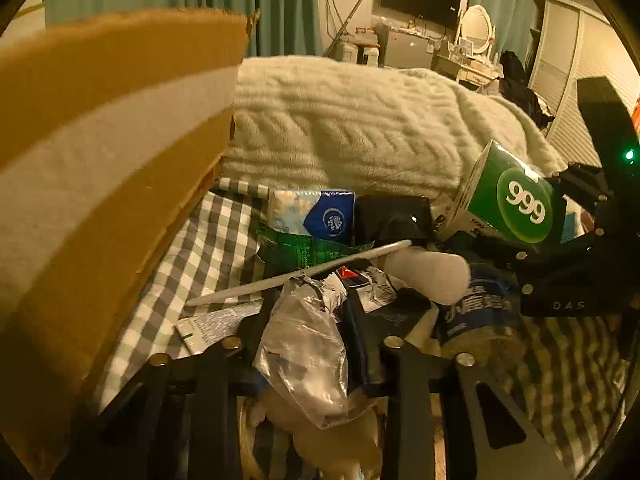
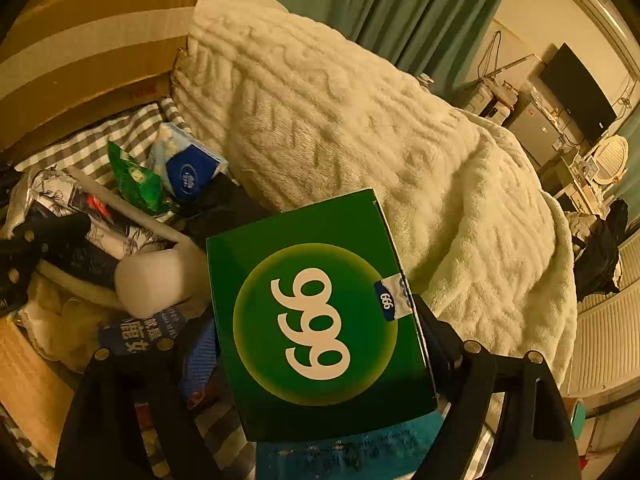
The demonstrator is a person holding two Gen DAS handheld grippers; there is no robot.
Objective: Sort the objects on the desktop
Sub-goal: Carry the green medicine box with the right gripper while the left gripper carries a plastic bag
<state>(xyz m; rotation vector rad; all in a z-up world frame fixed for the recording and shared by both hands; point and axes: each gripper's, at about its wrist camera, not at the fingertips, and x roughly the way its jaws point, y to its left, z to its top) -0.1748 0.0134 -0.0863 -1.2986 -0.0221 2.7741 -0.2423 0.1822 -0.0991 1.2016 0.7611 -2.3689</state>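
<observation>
- Green box [image 2: 320, 312] fills my right view. My right gripper [image 2: 320, 364] has its jaws closed on the box's two sides and holds it up over the pile.
- So I think I am in the middle of one sort step: the box is picked up and now needs a place to go.
- Next I would carry it to the cardboard box [image 2: 92, 52] at the far left, or to some other spot. I cannot tell which spot is right. I must keep the grip firm, since the box looks smooth.
- My left gripper [image 1: 312, 360] is low in the pile, with a clear plastic bag [image 1: 308, 348] between its fingers. I cannot tell if the jaws pinch the bag or just sit around it.
- My left view shows the green box from the side, held up at the right, plus a white stick [image 1: 300, 272] across the pile.
- Only my right view shows the box's sticker seal [image 2: 394, 296].
- Both views show the tissue pack [image 1: 316, 216] on the checked cloth [image 1: 200, 256].
</observation>
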